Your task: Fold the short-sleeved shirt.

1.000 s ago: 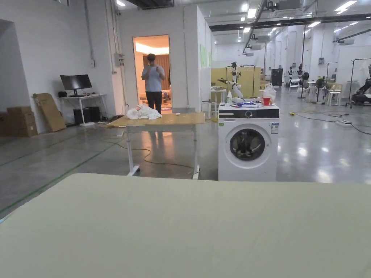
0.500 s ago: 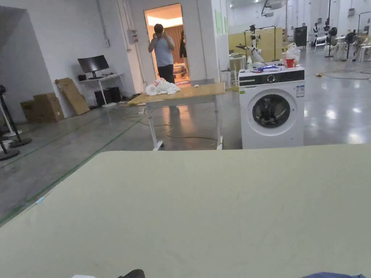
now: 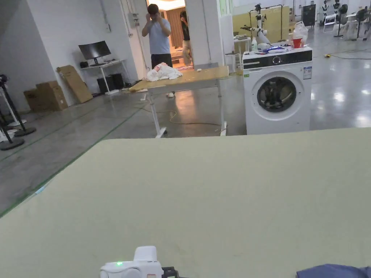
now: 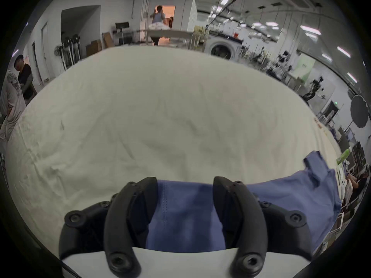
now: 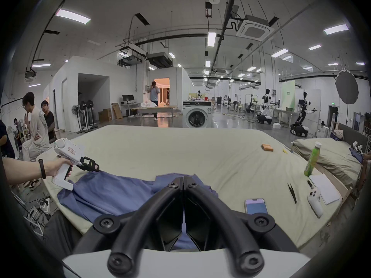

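Left tongs [image 4: 184,184] hang spread over the blue shirt [image 4: 281,198]; right tongs [image 5: 183,179] are pressed together, pinching nothing. Drag the shirt onto the bed [image 5: 180,148] and flatten first.

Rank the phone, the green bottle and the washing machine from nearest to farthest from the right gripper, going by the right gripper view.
From the right gripper:
1. Phone, flat on the bed just to its right.
2. Green bottle, upright near the bed's right edge.
3. Washing machine, on the floor beyond the bed's far edge.
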Motion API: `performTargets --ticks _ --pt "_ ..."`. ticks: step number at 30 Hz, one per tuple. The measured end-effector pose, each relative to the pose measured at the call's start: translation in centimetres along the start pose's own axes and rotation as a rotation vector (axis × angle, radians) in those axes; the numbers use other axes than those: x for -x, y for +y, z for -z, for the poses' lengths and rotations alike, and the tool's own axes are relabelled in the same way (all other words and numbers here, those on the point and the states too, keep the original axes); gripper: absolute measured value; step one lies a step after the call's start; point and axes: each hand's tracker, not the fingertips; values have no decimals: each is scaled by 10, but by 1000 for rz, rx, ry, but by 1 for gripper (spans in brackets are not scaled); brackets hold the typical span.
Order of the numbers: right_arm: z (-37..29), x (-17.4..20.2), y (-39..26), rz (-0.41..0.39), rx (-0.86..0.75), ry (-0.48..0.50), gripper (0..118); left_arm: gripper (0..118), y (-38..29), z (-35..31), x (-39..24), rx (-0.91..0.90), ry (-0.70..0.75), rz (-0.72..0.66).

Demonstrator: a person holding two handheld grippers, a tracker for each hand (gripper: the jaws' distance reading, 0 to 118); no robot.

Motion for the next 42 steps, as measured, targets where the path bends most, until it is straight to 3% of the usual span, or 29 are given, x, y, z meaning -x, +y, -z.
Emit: performTargets --ticks 2,5,8,12,13,17,18,21,25,27,28,29,30,31,32,34,38,42 --pt "0 -4 -6 9 20 -19 0 45 -5 5 -8 -26 24 53" --pt "4 -7 -16 69 52 -16 0 3 -6 3 -19 -33 30 81" --pt "14 -8 -20 109 73 6 0 3 -7 13 -25 -6 25 50" --pt "63 -24 -8 169 153 63 1 2 -8 15 -30 12 36 123" --pt "84 -31 -4 172 193 78 6 2 -5 16 -30 25 35 149" --pt "199 -52 10 150 411 95 89 2 2 19 -30 55 34 148" --pt "228 -57 10 178 472 77 90 2 2 20 -30 62 34 153" --pt "303 -70 5 258 581 9 85 2 2 21 -32 67 36 172" --pt "366 -65 -2 158 690 -60 78 2 2 23 -31 63 35 161" --pt "384 -61 -13 75 795 -58 60 2 2 22 -30 66 28 158" --pt "385 -59 -18 70 821 -69 59 2 2 22 -29 66 24 157" --pt "380 -54 -19 46 777 -61 51 2 2 22 -27 67 17 154" --pt "376 -53 -15 16 752 -44 34 2 2 22 -26 68 11 150" --pt "375 -52 -13 10 757 -37 7 2 2 22 -24 66 8 144" --pt "373 -52 -11 -8 748 -37 2 2 3 22 -23 67 5 133" --pt "360 -54 -9 -1 714 -23 2 1 8 22 -22 82 5 114" --pt "316 -74 13 158 564 5 1 0 16 -17 -9 -5 -62 20" --pt "241 -85 63 58 365 43 1 0 12 -122 2 -272 -205 78"
